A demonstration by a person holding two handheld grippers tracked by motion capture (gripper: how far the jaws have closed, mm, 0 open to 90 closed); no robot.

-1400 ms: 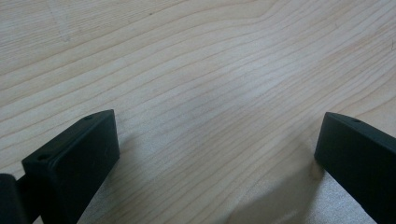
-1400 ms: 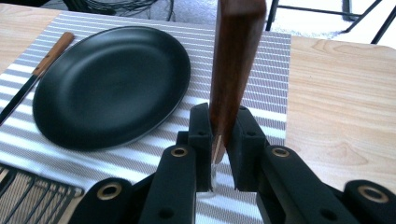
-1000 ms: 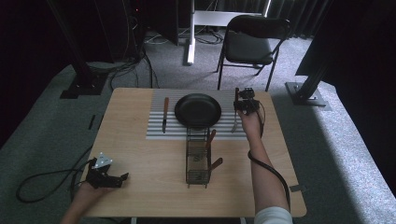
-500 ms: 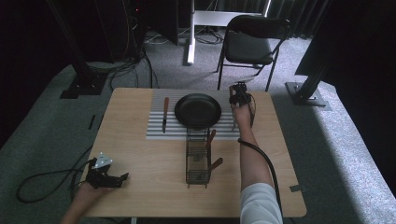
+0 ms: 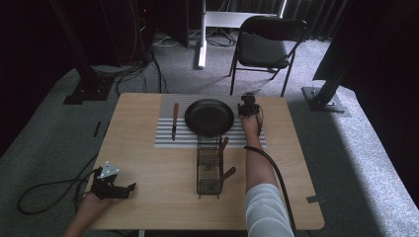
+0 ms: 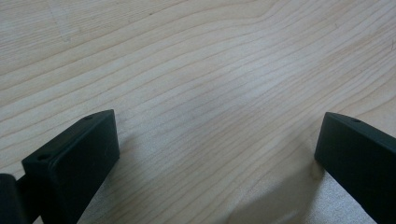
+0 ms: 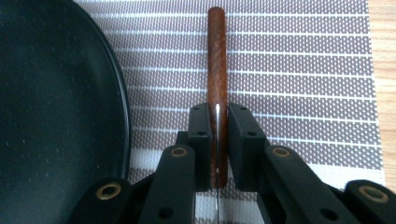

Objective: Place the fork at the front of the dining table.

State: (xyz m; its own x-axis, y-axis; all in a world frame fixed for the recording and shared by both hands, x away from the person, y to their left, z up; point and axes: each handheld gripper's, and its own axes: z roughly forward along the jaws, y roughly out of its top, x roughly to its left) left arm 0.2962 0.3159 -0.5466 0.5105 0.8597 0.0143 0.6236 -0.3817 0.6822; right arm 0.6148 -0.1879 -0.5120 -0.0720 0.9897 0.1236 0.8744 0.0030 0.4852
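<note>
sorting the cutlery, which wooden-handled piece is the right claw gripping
The wooden-handled utensil lying on the striped mat right of the black plate. The knife lies left of the plate; two others stand in the rack.

A utensil with a reddish-brown wooden handle [image 7: 217, 70] lies lengthwise over the striped placemat [image 7: 299, 70], just beside the black plate [image 7: 56, 116], pinched between the right claw [image 7: 217, 140].

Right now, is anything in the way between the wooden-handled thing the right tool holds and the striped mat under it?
Nothing visible. The right tool grips the wooden-handled utensil over bare striped mat; the black plate lies beside it, apart.
</note>
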